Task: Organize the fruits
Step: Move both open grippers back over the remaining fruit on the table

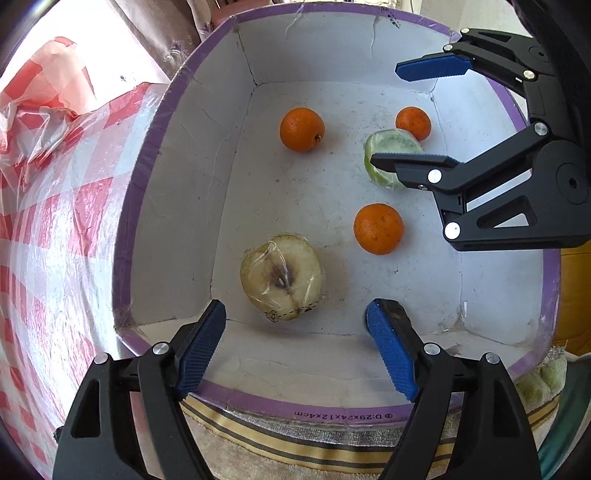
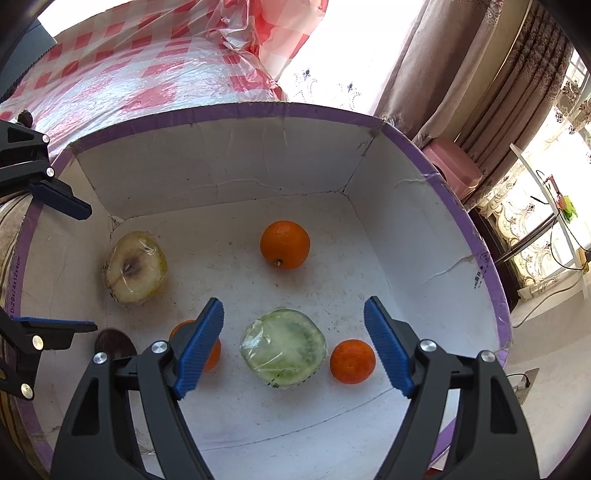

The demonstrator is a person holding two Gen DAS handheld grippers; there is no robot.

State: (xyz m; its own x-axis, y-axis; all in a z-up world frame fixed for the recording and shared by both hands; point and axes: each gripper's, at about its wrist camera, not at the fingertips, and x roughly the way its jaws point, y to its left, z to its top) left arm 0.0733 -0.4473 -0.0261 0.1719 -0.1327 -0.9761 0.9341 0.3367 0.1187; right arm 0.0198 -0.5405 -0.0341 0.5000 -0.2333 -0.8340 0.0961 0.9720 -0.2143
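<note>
A white cardboard box with a purple rim [image 1: 155, 155] [image 2: 476, 236] holds the fruit. In it lie three oranges [image 1: 302, 129] [image 1: 413, 123] [image 1: 378, 229], a wrapped yellowish apple half [image 1: 282, 277] [image 2: 135, 267] and a wrapped green fruit half [image 1: 391, 149] [image 2: 283, 349]. My left gripper [image 1: 295, 343] is open and empty, above the box's near edge just before the apple half. My right gripper [image 2: 293, 345] is open and empty, straddling the green half from above; it also shows in the left wrist view [image 1: 402, 114]. The oranges also show in the right wrist view [image 2: 284, 244] [image 2: 352, 361] [image 2: 214, 350].
A red-and-white checked plastic cloth [image 1: 51, 206] [image 2: 122, 74] lies beside the box, with a crumpled plastic bag [image 2: 266, 33] on it. Striped fabric [image 1: 295, 439] lies under the box's near edge. Curtains [image 2: 480, 74] and a pink stool [image 2: 454, 166] stand beyond.
</note>
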